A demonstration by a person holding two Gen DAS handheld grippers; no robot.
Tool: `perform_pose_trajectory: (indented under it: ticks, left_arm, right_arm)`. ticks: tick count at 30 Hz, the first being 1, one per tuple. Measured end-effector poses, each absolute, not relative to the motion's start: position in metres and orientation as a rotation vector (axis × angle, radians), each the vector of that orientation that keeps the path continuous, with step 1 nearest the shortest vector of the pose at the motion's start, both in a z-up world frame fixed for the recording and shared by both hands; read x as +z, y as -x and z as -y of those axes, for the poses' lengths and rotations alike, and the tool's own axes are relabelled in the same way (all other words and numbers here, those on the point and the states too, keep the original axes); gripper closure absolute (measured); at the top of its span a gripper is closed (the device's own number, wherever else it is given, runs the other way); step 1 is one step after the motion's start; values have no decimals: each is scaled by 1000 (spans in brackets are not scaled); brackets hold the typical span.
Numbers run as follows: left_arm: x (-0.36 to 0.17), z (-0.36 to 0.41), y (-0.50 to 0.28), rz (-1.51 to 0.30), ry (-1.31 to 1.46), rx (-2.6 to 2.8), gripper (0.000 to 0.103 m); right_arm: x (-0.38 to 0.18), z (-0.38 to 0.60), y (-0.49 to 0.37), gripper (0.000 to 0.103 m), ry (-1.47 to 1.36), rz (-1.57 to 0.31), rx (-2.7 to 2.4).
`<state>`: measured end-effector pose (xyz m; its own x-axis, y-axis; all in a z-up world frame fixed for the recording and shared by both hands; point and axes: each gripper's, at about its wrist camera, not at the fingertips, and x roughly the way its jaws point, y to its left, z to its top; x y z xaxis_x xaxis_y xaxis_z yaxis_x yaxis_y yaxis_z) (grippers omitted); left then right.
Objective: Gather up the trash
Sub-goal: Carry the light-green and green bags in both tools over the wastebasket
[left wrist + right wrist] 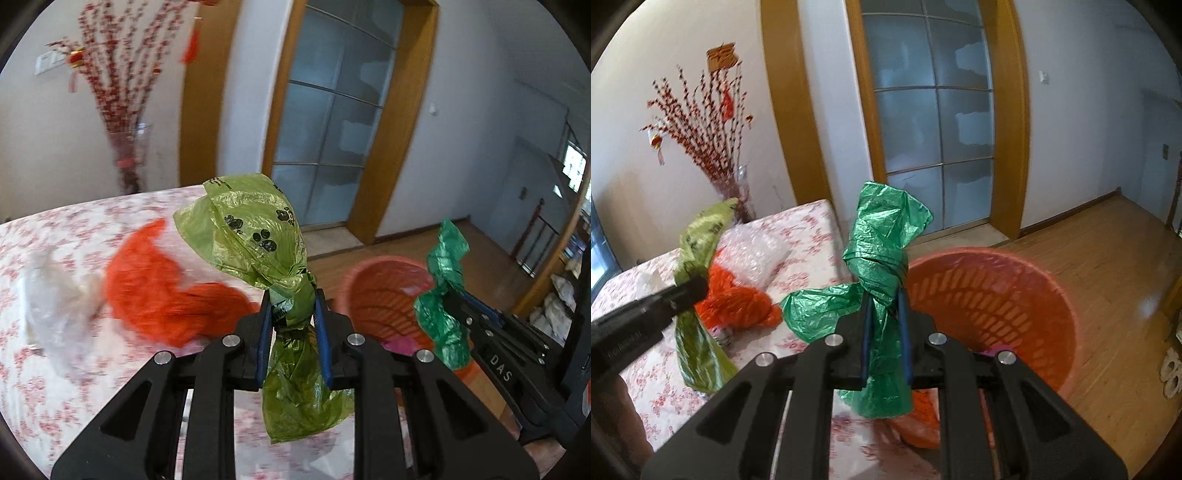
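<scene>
Table (55, 236) with floral cloth at 9 o'clock, orange basket (997, 295) on floor at 3 o'clock. Left hand-held gripper (293, 310) pitched down, clamped on light green bag (255, 229). Right hand-held gripper (884, 310) pitched down, clamped on dark green bag (882, 236) beside basket rim.

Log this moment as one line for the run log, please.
left gripper: shut on light green bag | right gripper: shut on dark green bag | both bags lifted | orange basket: beside table, nearly empty
</scene>
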<state>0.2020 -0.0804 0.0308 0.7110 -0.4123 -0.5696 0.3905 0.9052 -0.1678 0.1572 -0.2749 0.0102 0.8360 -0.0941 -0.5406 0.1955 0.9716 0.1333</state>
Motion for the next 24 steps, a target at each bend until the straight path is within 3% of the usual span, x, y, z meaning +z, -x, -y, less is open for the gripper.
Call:
perform_pose_trajectory:
  ticks: [24]
  left_arm:
    - [-5,210,-208,-721,-58,-707,82]
  right_arm:
    - [-17,371,-147,89,-289,-575,-338]
